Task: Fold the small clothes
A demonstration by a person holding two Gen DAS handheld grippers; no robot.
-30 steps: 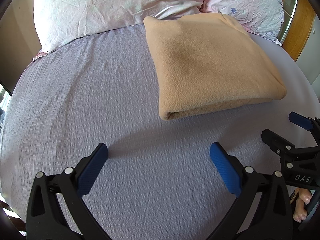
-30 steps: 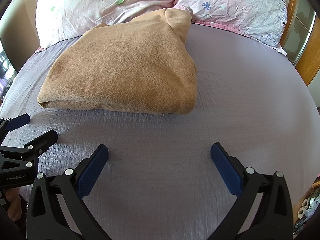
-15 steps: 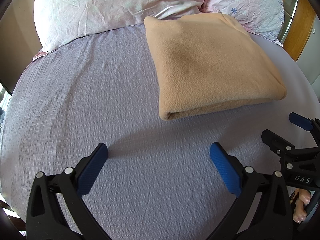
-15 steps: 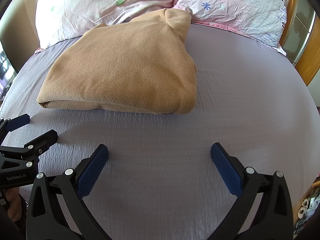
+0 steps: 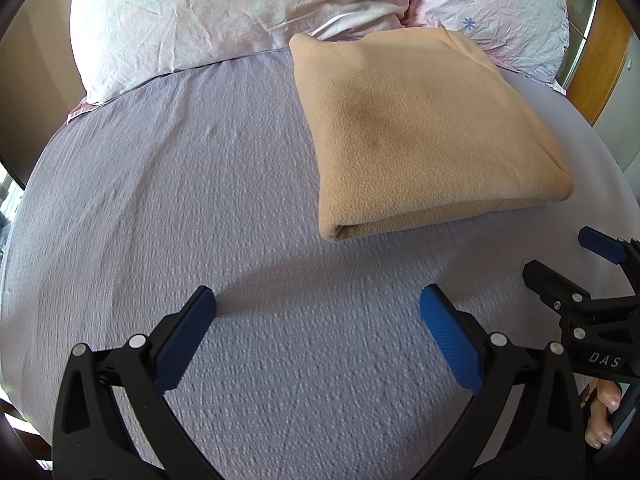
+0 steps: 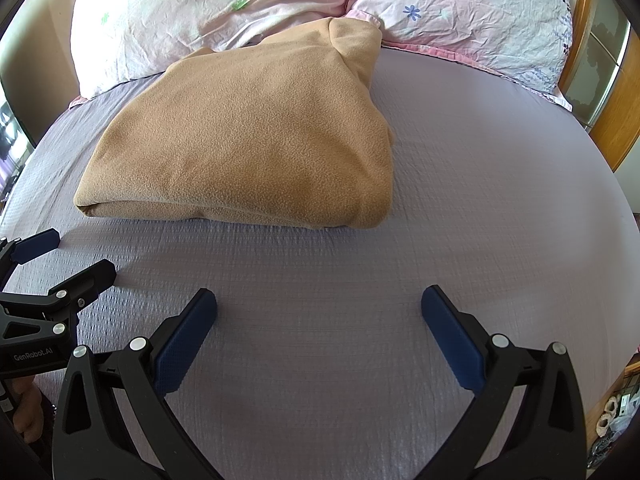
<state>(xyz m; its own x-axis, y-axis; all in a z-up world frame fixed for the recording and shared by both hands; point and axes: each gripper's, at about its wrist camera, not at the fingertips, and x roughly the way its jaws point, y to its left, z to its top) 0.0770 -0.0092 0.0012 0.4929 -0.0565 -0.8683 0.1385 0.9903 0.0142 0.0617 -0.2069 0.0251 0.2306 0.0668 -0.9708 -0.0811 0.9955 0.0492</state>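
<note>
A tan fleece garment (image 5: 416, 128) lies folded into a thick rectangle on the lilac bedsheet (image 5: 180, 200), its far edge against the pillows. It also shows in the right wrist view (image 6: 256, 140). My left gripper (image 5: 316, 308) is open and empty, low over the sheet, short of the garment's near left corner. My right gripper (image 6: 318, 308) is open and empty, short of the garment's near right part. Each gripper shows at the edge of the other's view: the right one (image 5: 560, 256), the left one (image 6: 76, 256), both open.
Two pink floral pillows (image 6: 224, 4) (image 6: 472, 16) lie along the head of the bed. A wooden headboard and frame (image 6: 616, 120) stands at the far right. The bed's right edge drops to floor clutter (image 6: 616, 412).
</note>
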